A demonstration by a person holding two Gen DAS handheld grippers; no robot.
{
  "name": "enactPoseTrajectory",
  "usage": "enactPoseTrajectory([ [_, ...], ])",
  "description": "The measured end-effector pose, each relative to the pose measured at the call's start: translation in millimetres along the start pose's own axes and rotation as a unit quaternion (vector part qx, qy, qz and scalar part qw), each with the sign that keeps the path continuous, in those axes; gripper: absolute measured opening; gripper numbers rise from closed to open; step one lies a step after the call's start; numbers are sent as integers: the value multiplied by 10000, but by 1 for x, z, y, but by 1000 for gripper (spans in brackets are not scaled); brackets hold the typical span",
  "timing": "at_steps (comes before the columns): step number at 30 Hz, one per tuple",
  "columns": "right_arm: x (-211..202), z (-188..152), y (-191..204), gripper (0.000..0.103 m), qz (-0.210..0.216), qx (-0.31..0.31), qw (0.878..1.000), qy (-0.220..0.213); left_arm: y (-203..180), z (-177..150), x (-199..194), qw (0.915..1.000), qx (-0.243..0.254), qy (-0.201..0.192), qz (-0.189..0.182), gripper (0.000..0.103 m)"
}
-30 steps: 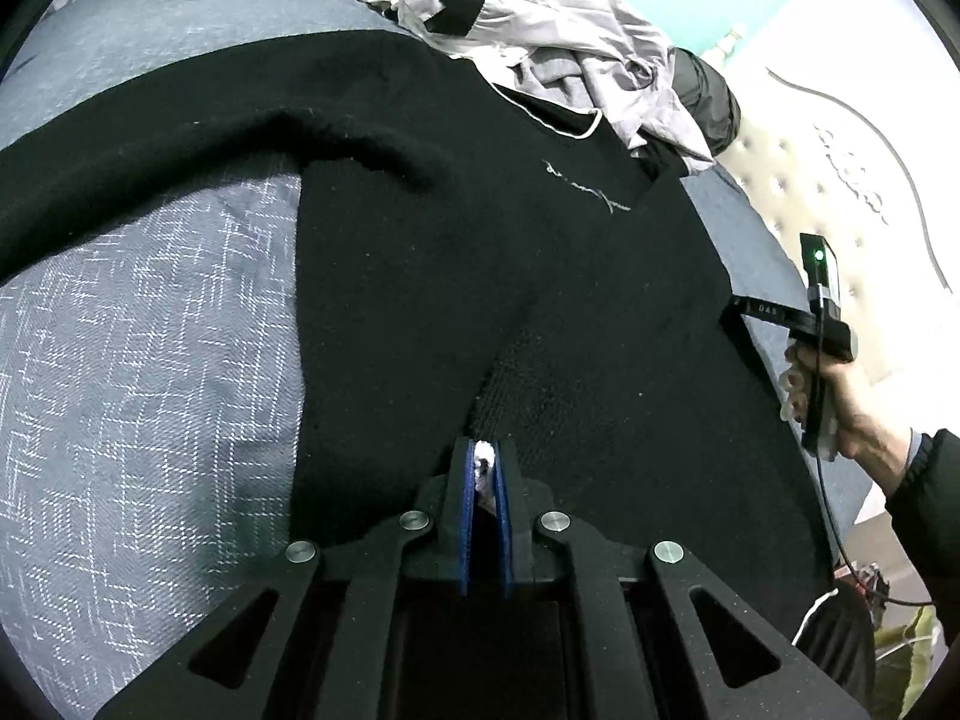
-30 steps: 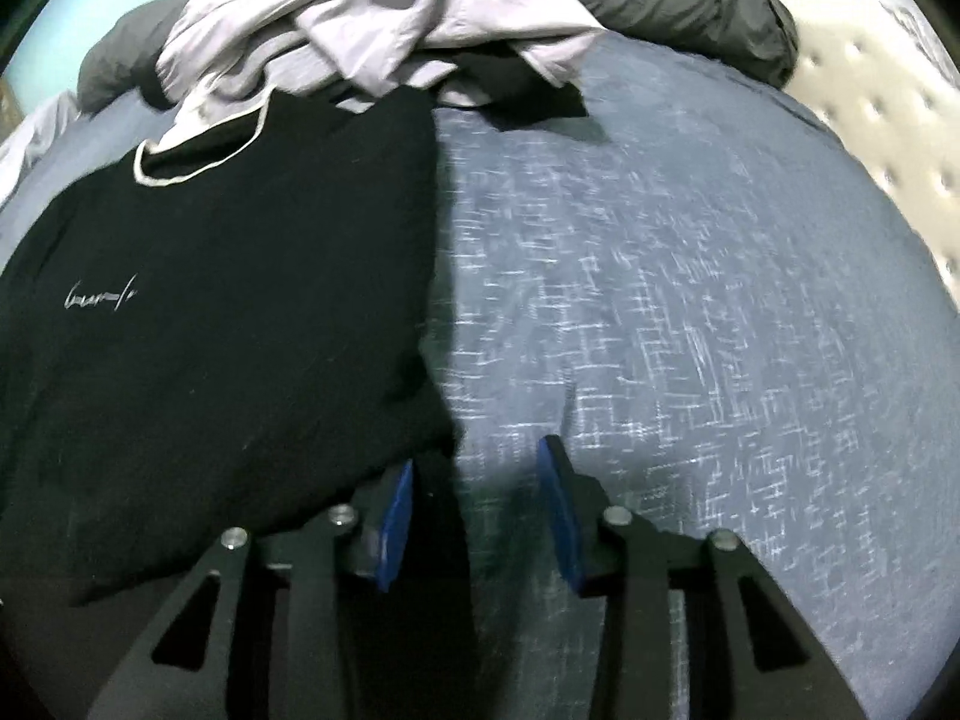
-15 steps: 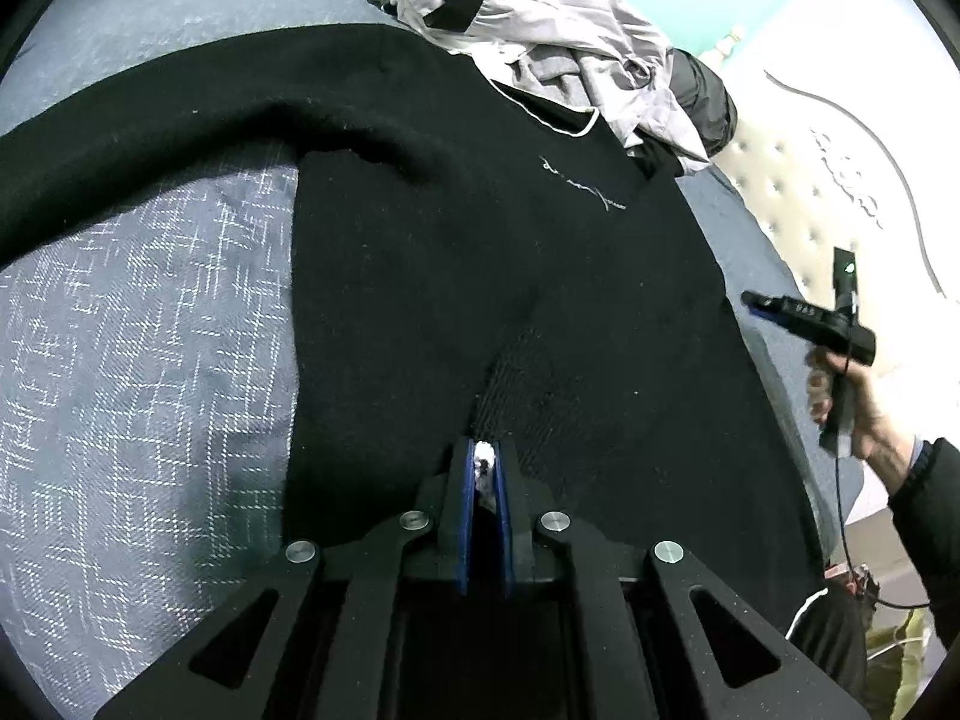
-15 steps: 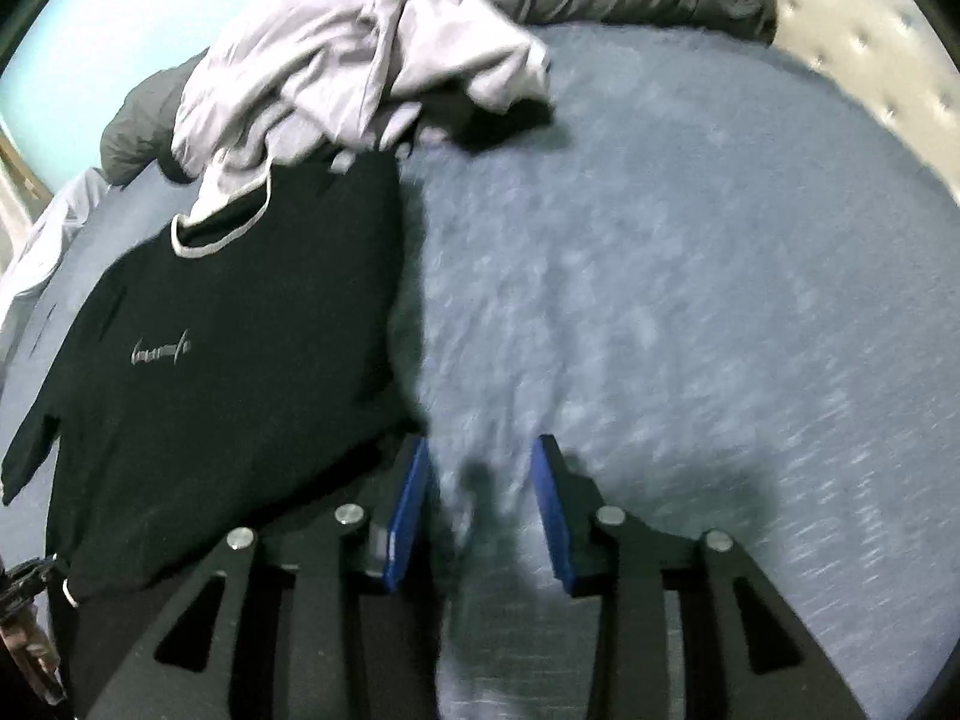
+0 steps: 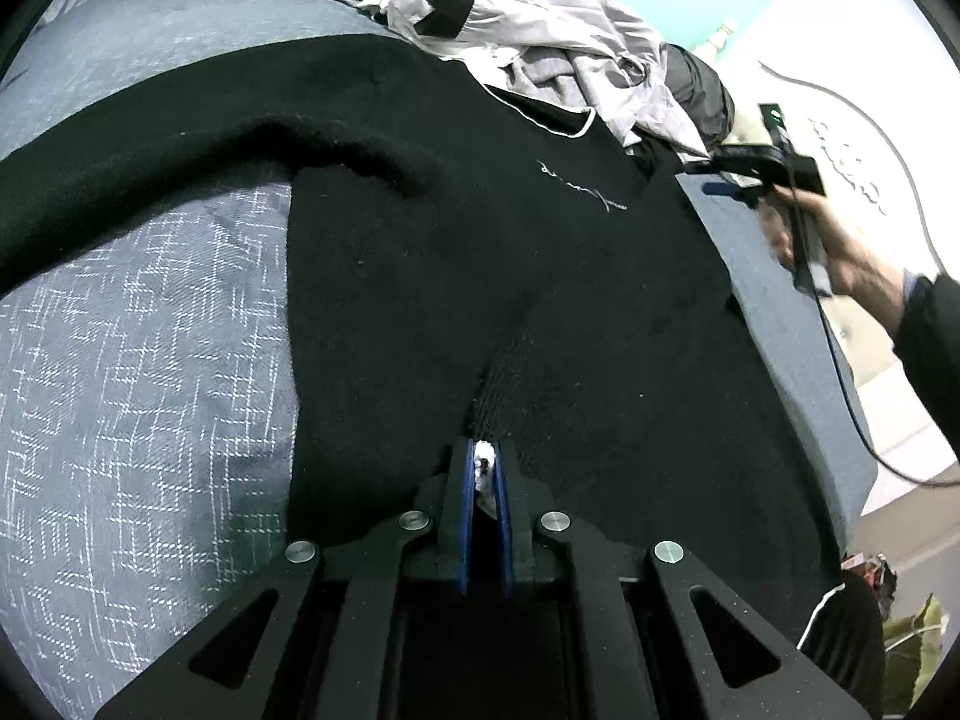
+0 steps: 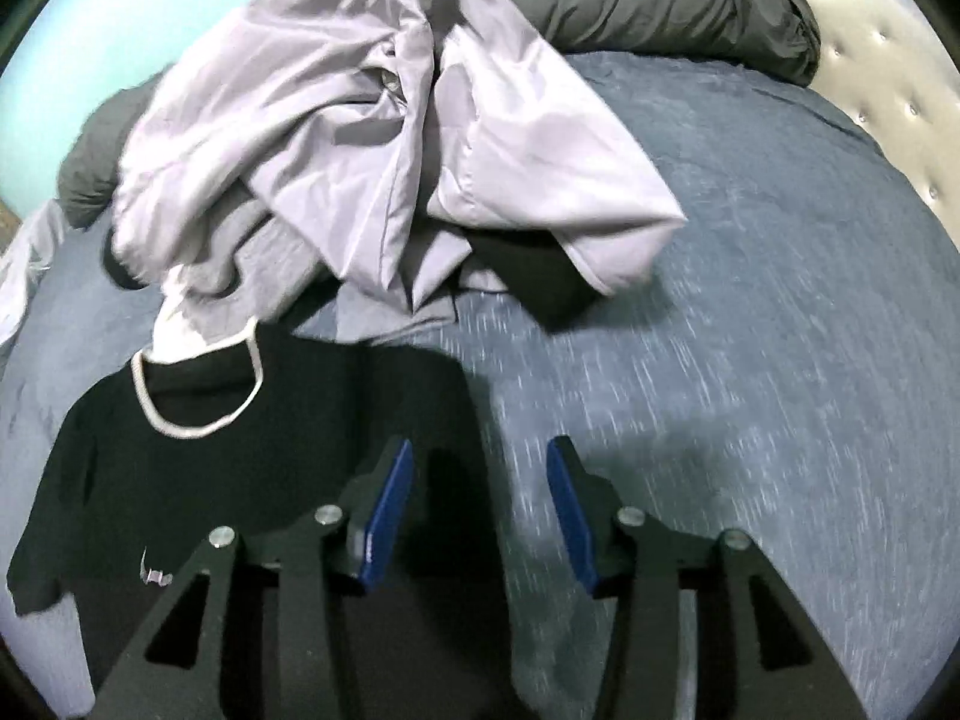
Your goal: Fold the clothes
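Note:
A black sweater [image 5: 492, 252] with a white-trimmed collar lies spread on the blue-grey bed. My left gripper [image 5: 483, 468] is shut on its bottom hem, with a white tag showing between the pads. My right gripper [image 6: 480, 480] is open and empty, above the sweater's shoulder edge [image 6: 360, 396] near the collar [image 6: 198, 384]. It also shows in the left wrist view [image 5: 750, 171], held in a hand at the far right.
A heap of light grey clothes [image 6: 372, 120] lies just beyond the collar, with a dark grey bundle [image 6: 660, 0] behind it. A padded cream headboard [image 6: 888, 72] stands at the right. Blue-grey bedding [image 5: 138, 360] surrounds the sweater.
My right gripper has moved up along the sweater's right edge from near the hem to the shoulder by the collar, staying open. My left gripper has kept its hold on the hem.

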State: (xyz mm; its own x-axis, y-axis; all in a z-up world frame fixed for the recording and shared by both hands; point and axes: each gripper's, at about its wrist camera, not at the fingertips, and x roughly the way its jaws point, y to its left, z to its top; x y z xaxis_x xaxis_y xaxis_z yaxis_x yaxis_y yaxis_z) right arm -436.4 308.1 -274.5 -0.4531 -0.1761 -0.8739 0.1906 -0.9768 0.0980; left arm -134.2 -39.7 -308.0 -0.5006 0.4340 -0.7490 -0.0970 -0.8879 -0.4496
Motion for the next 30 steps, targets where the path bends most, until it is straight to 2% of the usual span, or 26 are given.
enactPoseTrajectory([
  [4, 19, 17, 11, 47, -32, -30, 9999, 134, 1, 2, 2, 10000, 11, 15, -17, 7],
  [7, 41, 24, 20, 43, -384, -258, 9980, 428, 2, 2, 3, 10000, 29, 28, -19, 7],
  [9, 52, 26, 20, 19, -415, -235, 9975, 528, 4, 2, 4, 10000, 9, 43, -39, 7],
  [10, 54, 27, 19, 16, -469, -203, 9975, 490, 4, 1, 4, 10000, 6, 47, -45, 7],
  [11, 57, 27, 18, 9, -523, -172, 9975, 451, 4, 1, 4, 10000, 8, 49, -48, 7],
  [18, 74, 31, -1, 6, -707, 271, 9966, 339, 5, 1, 9, 9999, 25, 106, -44, 7],
  [24, 49, 46, -31, 6, -588, 848, 9938, -419, 5, 1, 11, 9999, 22, 119, -15, 7],
  [28, 20, 34, -40, 6, -144, 844, 9932, -784, 6, 2, 11, 9999, -4, 135, -11, 8],
  [30, 10, 11, -36, 7, 134, 803, 9942, -699, 5, 2, 12, 9999, -6, 134, -5, 8],
])
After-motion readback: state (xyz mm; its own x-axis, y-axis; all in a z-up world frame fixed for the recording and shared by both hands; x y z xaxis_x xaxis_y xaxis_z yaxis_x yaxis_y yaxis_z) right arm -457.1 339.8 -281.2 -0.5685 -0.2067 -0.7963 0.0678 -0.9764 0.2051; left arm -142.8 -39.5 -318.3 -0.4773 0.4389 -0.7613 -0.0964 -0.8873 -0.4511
